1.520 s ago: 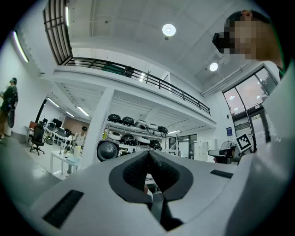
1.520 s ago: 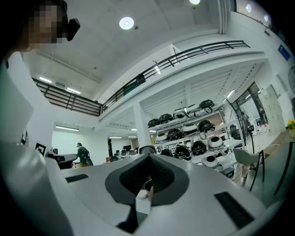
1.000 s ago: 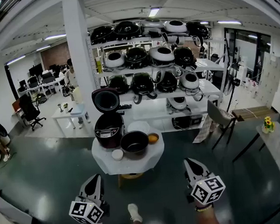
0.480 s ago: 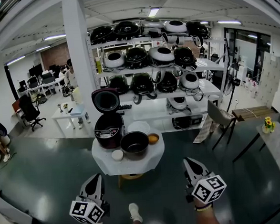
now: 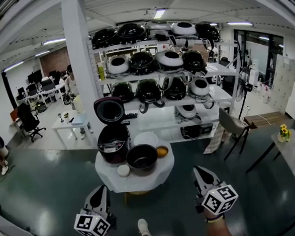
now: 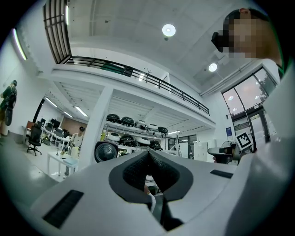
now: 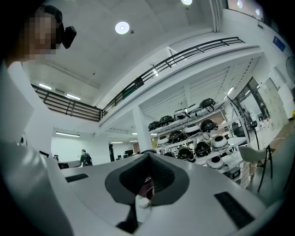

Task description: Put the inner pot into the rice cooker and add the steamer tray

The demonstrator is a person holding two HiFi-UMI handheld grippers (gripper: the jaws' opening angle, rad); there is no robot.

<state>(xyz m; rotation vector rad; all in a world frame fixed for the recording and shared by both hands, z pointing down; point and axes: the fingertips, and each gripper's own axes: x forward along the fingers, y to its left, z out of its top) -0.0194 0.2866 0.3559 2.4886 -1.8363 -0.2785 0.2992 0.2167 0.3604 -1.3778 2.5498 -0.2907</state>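
Note:
On a round table with a white cloth [image 5: 137, 181] stands a dark rice cooker [image 5: 113, 141] with its lid [image 5: 109, 110] raised. To its right is the black inner pot [image 5: 142, 157], and behind that lies a white round steamer tray [image 5: 146, 138]. Both grippers hang short of the table, apart from everything on it. My left gripper [image 5: 102, 188] is shut and empty. My right gripper [image 5: 198, 170] is also shut and empty. In the left gripper view the left gripper [image 6: 148, 155] shows its jaws pressed together. The right gripper [image 7: 148, 159] looks the same in its own view.
A small orange bowl [image 5: 162, 151] and a small white cup [image 5: 123, 170] share the table. Behind it stand shelves of rice cookers [image 5: 158, 61] and a white pillar [image 5: 78, 64]. A chair [image 5: 232, 125] and a side table with flowers [image 5: 282, 131] are on the right.
The view has moved toward the table, which now looks a little larger and lower in the head view. Both grippers stay shut and keep their places in the head view.

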